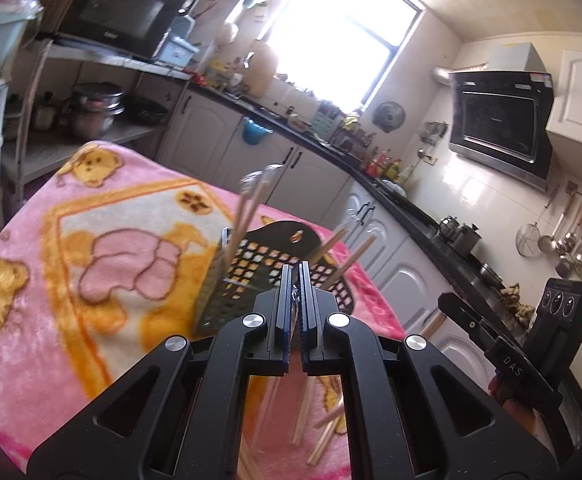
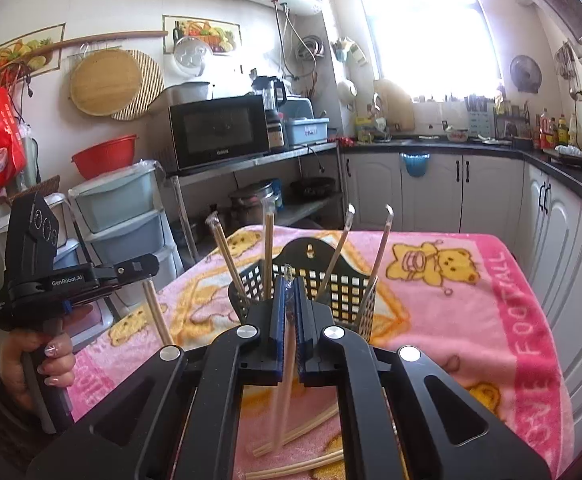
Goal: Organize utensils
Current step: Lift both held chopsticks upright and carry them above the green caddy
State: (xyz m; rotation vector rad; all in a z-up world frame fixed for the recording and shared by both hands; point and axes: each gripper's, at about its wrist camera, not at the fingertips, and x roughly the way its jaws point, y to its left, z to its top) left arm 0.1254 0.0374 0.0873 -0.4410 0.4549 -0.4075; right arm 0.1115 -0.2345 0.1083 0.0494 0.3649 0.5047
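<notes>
- Plainly, our right claw (image 2: 289,312) was nearly closed on a plastic-wrapped pair of wooden chopsticks (image 2: 287,364), held upright, with the black perforated plastic utensil basket (image 2: 333,280) just ahead of its tips.
- Our left claw (image 1: 296,300) was pinched on another wrapped pair (image 1: 296,298); what we gripped showed only as a sliver.
- We judged the slick wrapper might slip, or the tip catch the basket's rim and tilt it.
- Loose chopsticks (image 2: 291,436) beneath the claw were partly hidden by it.

Table under a pink bear-print blanket (image 2: 451,320), black slotted basket (image 2: 331,280) standing on it, loose wrapped chopsticks (image 2: 291,436) lying nearby
</notes>
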